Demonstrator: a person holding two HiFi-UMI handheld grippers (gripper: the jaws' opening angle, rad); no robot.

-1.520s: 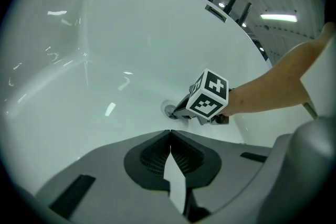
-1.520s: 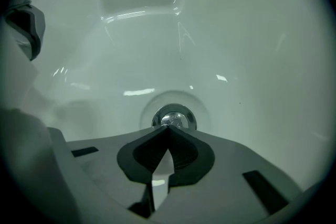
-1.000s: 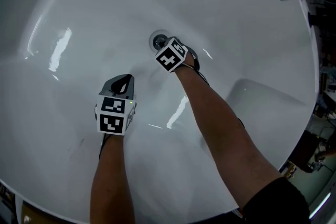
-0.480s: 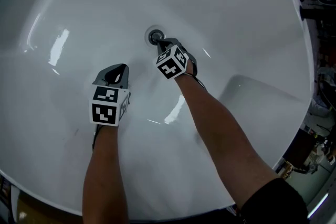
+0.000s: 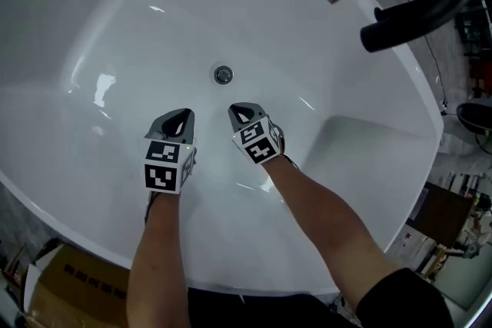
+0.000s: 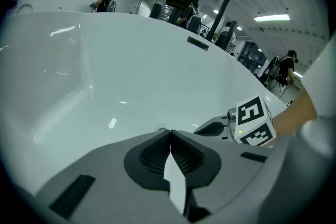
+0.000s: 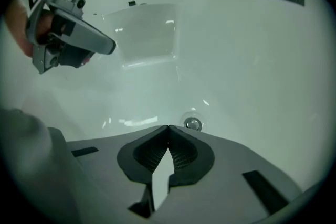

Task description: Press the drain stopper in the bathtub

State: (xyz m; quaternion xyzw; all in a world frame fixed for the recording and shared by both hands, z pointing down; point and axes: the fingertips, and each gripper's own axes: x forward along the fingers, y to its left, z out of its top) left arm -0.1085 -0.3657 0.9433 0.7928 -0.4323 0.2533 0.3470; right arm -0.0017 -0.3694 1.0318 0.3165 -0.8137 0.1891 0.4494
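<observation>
Ahead, drain stopper, clear of right gripper (fingers together)

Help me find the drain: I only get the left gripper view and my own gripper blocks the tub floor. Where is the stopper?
Observer: In the head view the drain stopper sits on the bathtub floor, ahead of both grippers.
Operator: Is the right gripper on it?
Observer: No. The right gripper is shut and empty, with bare tub between its tip and the stopper.
Operator: And mine?
Observer: The left gripper points past the stopper's left side, not at it.
</observation>
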